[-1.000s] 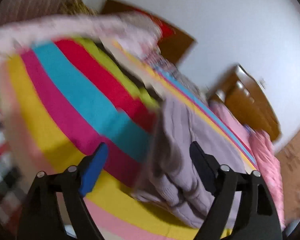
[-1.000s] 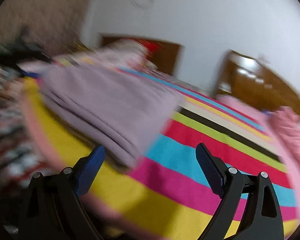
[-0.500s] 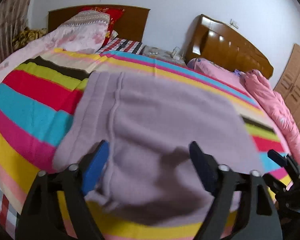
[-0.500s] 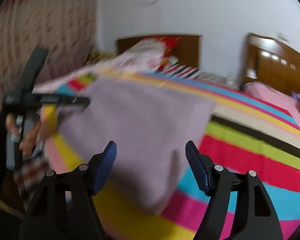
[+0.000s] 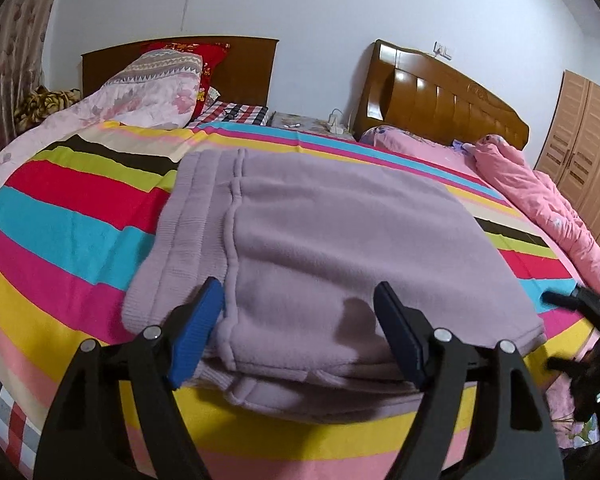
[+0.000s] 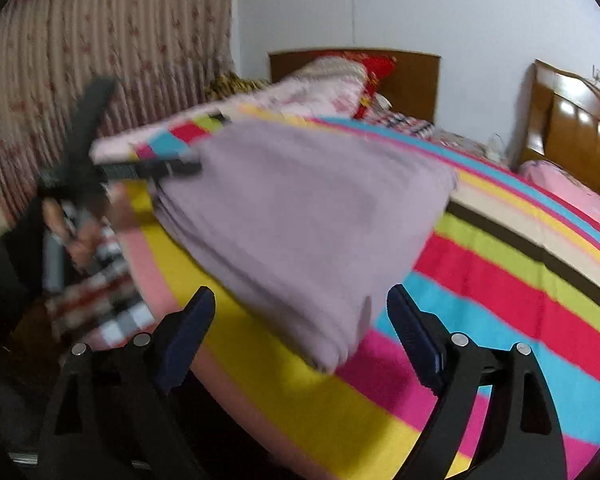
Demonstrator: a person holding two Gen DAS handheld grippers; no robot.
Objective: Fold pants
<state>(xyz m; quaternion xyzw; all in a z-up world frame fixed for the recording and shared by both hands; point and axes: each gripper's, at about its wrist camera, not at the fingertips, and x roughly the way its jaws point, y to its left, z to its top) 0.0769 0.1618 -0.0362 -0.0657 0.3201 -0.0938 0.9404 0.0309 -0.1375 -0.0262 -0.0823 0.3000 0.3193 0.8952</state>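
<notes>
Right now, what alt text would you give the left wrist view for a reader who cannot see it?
Folded lilac fleece pants lie flat on a bed's rainbow-striped blanket, their near edge between the spread fingers of the open left gripper, whose pads do not press the cloth. Behind stand two wooden headboards, and the right gripper shows at the right edge.

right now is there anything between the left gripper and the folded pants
Nothing visible. The left gripper sits right at the near edge of the lilac pants, jaws apart, with only the striped bedspread around them.
</notes>
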